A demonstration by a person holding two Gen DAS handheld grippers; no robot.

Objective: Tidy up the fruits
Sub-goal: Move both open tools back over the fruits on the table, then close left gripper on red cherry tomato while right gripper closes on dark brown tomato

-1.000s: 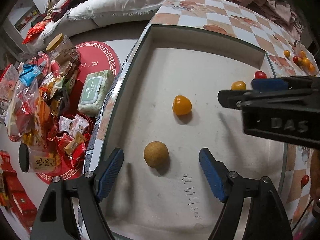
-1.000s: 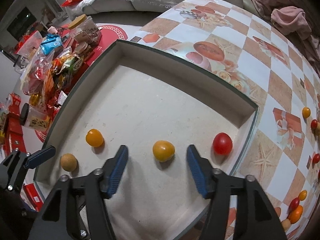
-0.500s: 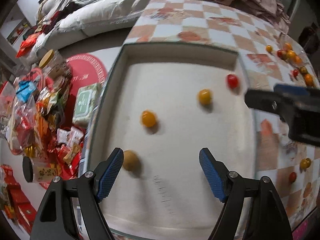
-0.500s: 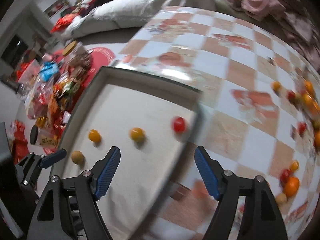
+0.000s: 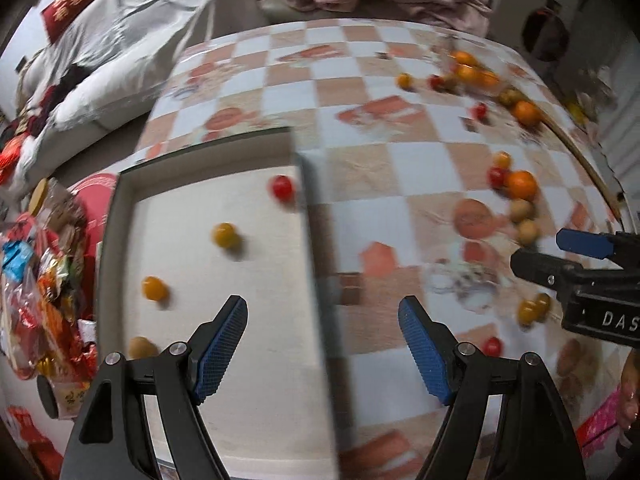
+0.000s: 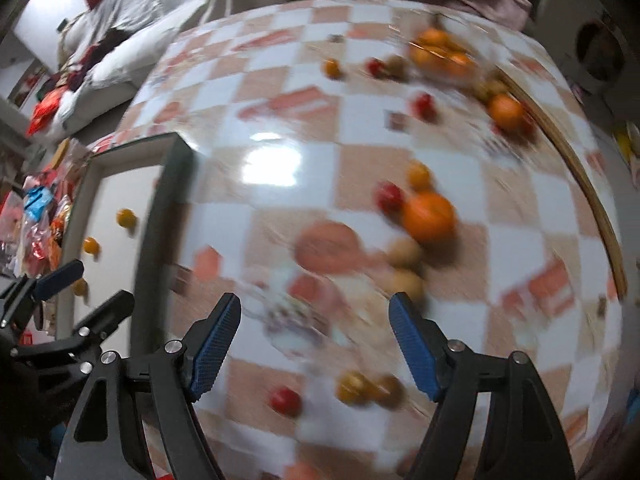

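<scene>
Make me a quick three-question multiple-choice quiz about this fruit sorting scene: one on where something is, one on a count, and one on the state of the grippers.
1. Where is the red tomato inside the tray?
A. Beside the tray's right wall
B. Against the left wall
C. Between the left gripper's fingers

2. How many fruits lie in the tray?
A. Two
B. Four
C. Seven

3. How are the left gripper and the right gripper?
A. Both shut on fruit
B. One open, one shut
C. Both open and empty

Answers:
1 A, it sits at the far right corner.
2 B, the left wrist view shows one red, two yellow-orange and one tan.
3 C, both sets of blue pads are spread with nothing between them.
</scene>
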